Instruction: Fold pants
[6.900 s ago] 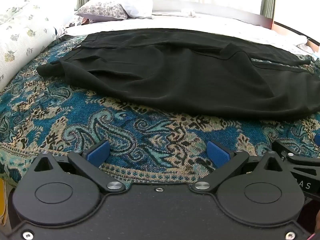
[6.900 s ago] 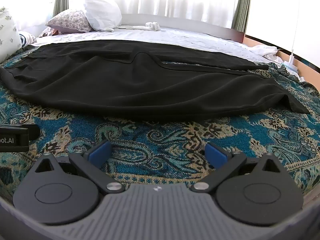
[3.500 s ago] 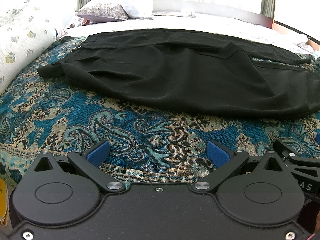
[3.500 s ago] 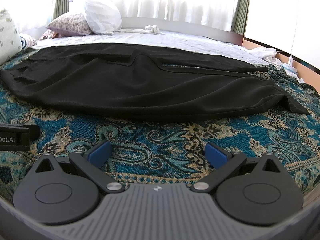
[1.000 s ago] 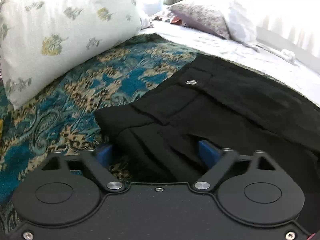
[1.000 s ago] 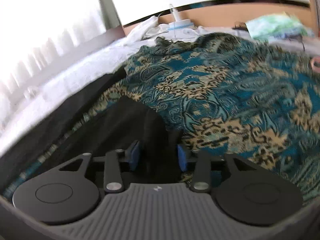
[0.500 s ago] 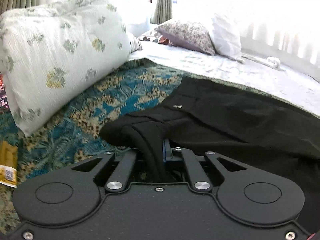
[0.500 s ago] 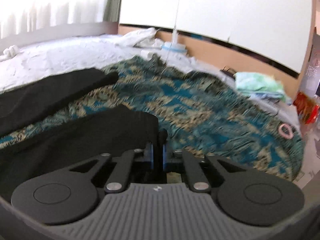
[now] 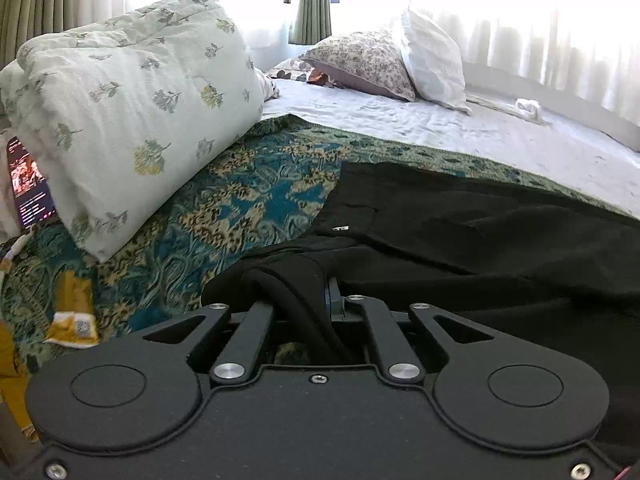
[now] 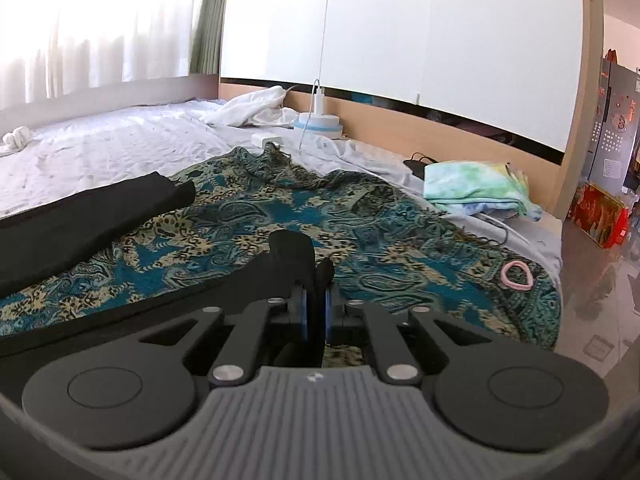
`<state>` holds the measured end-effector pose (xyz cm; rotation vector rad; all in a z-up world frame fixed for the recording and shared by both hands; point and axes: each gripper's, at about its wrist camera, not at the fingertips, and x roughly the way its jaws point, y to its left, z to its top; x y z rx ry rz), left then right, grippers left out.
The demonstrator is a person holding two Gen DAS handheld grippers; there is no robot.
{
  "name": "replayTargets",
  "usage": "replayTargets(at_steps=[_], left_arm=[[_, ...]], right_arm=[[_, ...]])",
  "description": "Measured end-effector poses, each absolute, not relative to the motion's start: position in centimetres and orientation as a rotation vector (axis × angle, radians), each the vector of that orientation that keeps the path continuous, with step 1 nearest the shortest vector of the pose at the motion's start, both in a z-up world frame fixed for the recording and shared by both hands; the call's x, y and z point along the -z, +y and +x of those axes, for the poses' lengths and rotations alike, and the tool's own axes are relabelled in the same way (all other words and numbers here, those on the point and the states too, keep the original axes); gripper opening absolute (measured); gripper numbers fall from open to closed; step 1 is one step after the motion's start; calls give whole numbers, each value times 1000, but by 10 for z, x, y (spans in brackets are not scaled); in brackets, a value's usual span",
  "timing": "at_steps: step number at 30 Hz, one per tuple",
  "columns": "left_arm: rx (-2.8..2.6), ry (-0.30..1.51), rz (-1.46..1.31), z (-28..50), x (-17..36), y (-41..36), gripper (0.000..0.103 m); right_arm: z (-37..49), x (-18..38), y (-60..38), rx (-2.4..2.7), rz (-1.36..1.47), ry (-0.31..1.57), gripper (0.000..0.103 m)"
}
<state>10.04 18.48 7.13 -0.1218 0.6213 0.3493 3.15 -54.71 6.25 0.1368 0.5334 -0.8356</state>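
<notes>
Black pants (image 9: 460, 236) lie spread across a blue paisley blanket (image 9: 248, 200) on a bed. My left gripper (image 9: 308, 300) is shut on the waistband corner of the pants, which bunches up between the fingers. My right gripper (image 10: 315, 304) is shut on the hem end of the near pant leg (image 10: 256, 276), lifted a little off the blanket. The other pant leg (image 10: 88, 212) lies flat further back on the left in the right wrist view.
A rolled floral quilt (image 9: 128, 112) lies left of the waistband, with pillows (image 9: 384, 64) behind. A yellow packet (image 9: 72, 320) lies at the blanket edge. To the right lie a folded tie-dye cloth (image 10: 476, 188), a pink hair tie (image 10: 516, 276) and a charger cable (image 10: 316, 112).
Both grippers moved from the bed's front edge out to opposite ends of the pants and closed on the fabric. In the last half second both have lifted their ends slightly.
</notes>
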Motion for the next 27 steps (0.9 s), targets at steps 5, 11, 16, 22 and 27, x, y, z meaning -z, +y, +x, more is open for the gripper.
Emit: replayTargets(at_steps=[5,11,16,22,27], left_arm=[[-339,633,-130,78,-68,185,6],[-352,683,-139,72,-46,186,7],[-347,692,-91,71,-36,180,8],[-348,711,-74,71,-27,178,19],[-354,728,-79,69,-27,176,49]], right_arm=[[9,-65,-555,823,149,520,10],[3,-48,-561,815,153,563,10],[2,-34,-566,824,173,597,11],[4,-22,-572,831,201,634,15],[4,-15,-579,845,236,658,45]])
